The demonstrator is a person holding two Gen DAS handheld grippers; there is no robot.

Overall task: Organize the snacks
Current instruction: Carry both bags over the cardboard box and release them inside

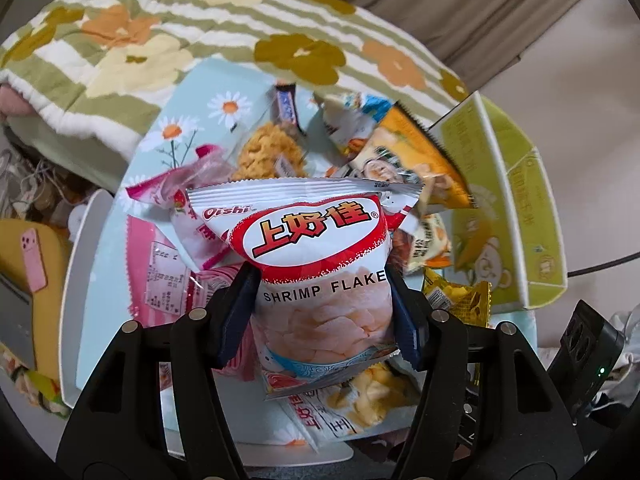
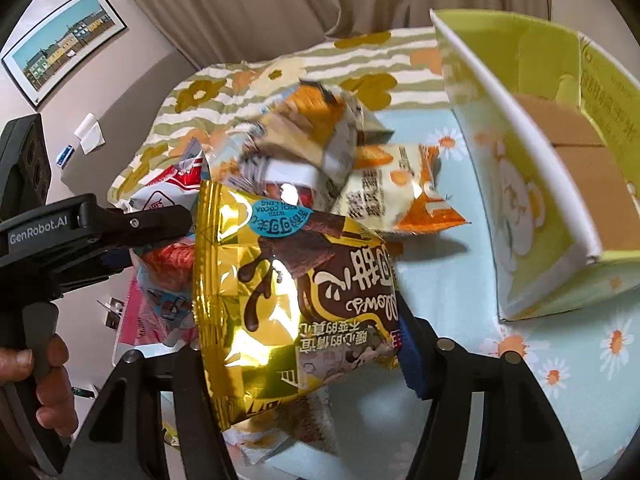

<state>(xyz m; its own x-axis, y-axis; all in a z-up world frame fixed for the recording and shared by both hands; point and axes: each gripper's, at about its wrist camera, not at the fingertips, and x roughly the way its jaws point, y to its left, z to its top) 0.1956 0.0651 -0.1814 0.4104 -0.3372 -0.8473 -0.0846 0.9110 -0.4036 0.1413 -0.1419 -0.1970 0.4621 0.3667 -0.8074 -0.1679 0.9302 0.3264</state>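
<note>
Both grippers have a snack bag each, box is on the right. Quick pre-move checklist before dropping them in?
1. Left gripper clamped on the shrimp flakes bag: ok, pads press both sides.
2. Right gripper clamped on the gold cocoa bag: ok on the visible side; the other pad is hidden behind the bag.
3. Both bags lifted clear of the snack pile: cannot tell.
4. Green box open: ok, flaps up.
5. Box has room: ok, cardboard floor visible, no snacks seen.
6. Path to the box: ok, only tablecloth between.
</note>
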